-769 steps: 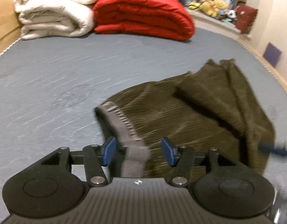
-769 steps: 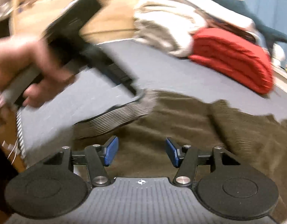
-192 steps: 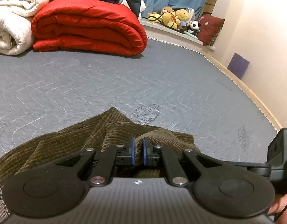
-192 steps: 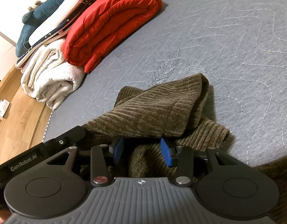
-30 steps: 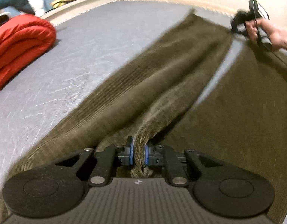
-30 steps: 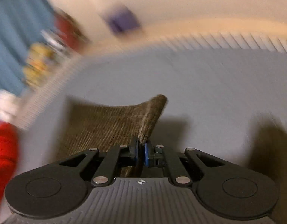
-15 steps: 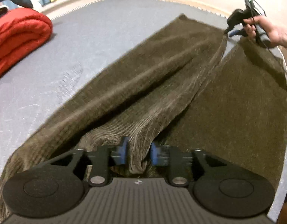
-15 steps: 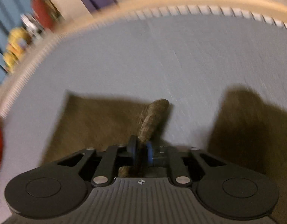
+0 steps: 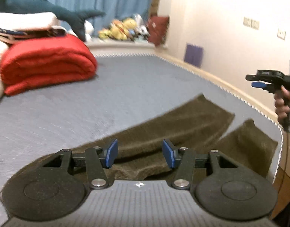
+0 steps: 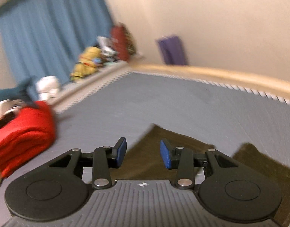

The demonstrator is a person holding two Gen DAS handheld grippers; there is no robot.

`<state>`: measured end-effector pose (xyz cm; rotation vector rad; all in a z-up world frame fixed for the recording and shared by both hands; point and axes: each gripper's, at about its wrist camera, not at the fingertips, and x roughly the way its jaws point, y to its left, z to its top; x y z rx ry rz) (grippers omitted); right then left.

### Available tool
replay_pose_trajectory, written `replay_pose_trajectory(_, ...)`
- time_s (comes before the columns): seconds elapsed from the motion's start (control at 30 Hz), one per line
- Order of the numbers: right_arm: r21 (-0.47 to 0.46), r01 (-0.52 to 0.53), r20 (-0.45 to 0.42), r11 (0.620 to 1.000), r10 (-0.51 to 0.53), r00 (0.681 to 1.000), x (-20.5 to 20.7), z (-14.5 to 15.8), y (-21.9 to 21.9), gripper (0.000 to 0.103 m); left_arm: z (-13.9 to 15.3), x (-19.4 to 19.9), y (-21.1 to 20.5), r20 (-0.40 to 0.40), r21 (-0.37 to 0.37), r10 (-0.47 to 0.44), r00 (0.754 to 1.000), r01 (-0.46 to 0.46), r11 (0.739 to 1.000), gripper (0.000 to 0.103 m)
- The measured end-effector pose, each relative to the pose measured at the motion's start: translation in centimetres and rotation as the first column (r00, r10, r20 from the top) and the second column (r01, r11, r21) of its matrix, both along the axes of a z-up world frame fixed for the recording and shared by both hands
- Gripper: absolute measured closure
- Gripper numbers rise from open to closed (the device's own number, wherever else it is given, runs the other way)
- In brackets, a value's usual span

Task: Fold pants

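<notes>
Both raised above the bed [image 9: 126,87], angled slightly downward. Left hand-held gripper [image 9: 140,156]: jaws opening, about half apart, nothing gripped. Right hand-held gripper [image 10: 143,156]: jaws opening, empty, clear of cloth. Pants [image 9: 182,124] flat on the bed below, legs spread apart. Red blanket [image 9: 44,62] folded well beyond.

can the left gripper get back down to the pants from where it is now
Probably yes: the left gripper, jaws opening and empty, hangs just above the olive corduroy pants spread on the mattress, with nothing between them.
</notes>
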<state>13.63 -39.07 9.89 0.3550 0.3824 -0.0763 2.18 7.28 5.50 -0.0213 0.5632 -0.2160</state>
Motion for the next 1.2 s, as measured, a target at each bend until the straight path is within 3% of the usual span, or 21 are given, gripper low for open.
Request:
replay_pose_trajectory(0.1, -0.065, -0.099, 0.085, 0.993, 0.104, 0.991, -4.0, 2.8, 3.4, 0.058, 1.6, -2.5, -0.3, 0.038, 0.048, 0.03, 0.999, -0.032, 0.998, 0.037)
replay_pose_trajectory(0.27, -0.105, -0.296, 0.15, 0.949, 0.309, 0.939, -8.9, 5.2, 7.8, 0.057, 2.4, -5.0, 0.1, 0.005, 0.096, 0.067, 0.998, -0.067, 0.993, 0.036)
replay_pose_trajectory(0.4, -0.131, -0.404, 0.158, 0.906, 0.421, 0.893, -10.9, 5.7, 11.0, 0.056, 2.0, -5.7, 1.8, -0.075, 0.13, 0.11, 0.991, -0.099, 0.987, 0.036)
replay_pose_trajectory(0.5, -0.167, -0.467, 0.143, 0.869, 0.49, 0.86, -11.7, 5.1, 13.4, 0.047, 0.6, -6.2, 3.7, -0.06, 0.152, 0.155, 0.986, -0.145, 0.978, 0.036)
replay_pose_trajectory(0.53, -0.187, -0.487, 0.131, 0.853, 0.513, 0.848, -11.7, 4.6, 14.1, 0.042, -0.3, -6.1, 4.5, -0.074, 0.145, 0.172, 0.982, -0.159, 0.976, 0.04)
replay_pose_trajectory(0.57, -0.204, -0.498, 0.123, 0.843, 0.527, 0.841, -12.1, 4.2, 14.9, 0.04, -0.9, -5.8, 5.2, -0.109, 0.143, 0.186, 0.976, -0.17, 0.975, 0.054)
replay_pose_trajectory(0.63, -0.227, -0.519, 0.102, 0.824, 0.55, 0.829, -12.0, 2.7, 15.9, 0.04, -1.9, -5.2, 6.3, -0.155, 0.154, 0.201, 0.967, -0.178, 0.972, 0.073)
replay_pose_trajectory(0.73, -0.22, -0.518, 0.057, 0.827, 0.541, 0.839, -11.0, -0.6, 16.5, 0.04, -2.6, -4.8, 7.5, -0.165, 0.182, 0.203, 0.965, -0.172, 0.968, 0.086)
replay_pose_trajectory(0.8, -0.196, -0.515, -0.023, 0.835, 0.521, 0.853, -9.4, -1.8, 17.3, 0.042, -3.1, -4.4, 8.5, -0.185, 0.167, 0.221, 0.958, -0.191, 0.967, 0.086)
replay_pose_trajectory(0.97, -0.231, -0.504, -0.012, 0.832, 0.515, 0.857, -8.1, -2.3, 17.9, 0.044, -4.3, -3.0, 10.0, -0.226, 0.176, 0.27, 0.936, -0.233, 0.956, 0.086)
replay_pose_trajectory(1.2, -0.18, -0.516, -0.009, 0.838, 0.523, 0.852, -6.8, -2.6, 18.3, 0.044, -5.5, -1.1, 10.0, -0.257, 0.185, 0.278, 0.926, -0.235, 0.954, 0.086)
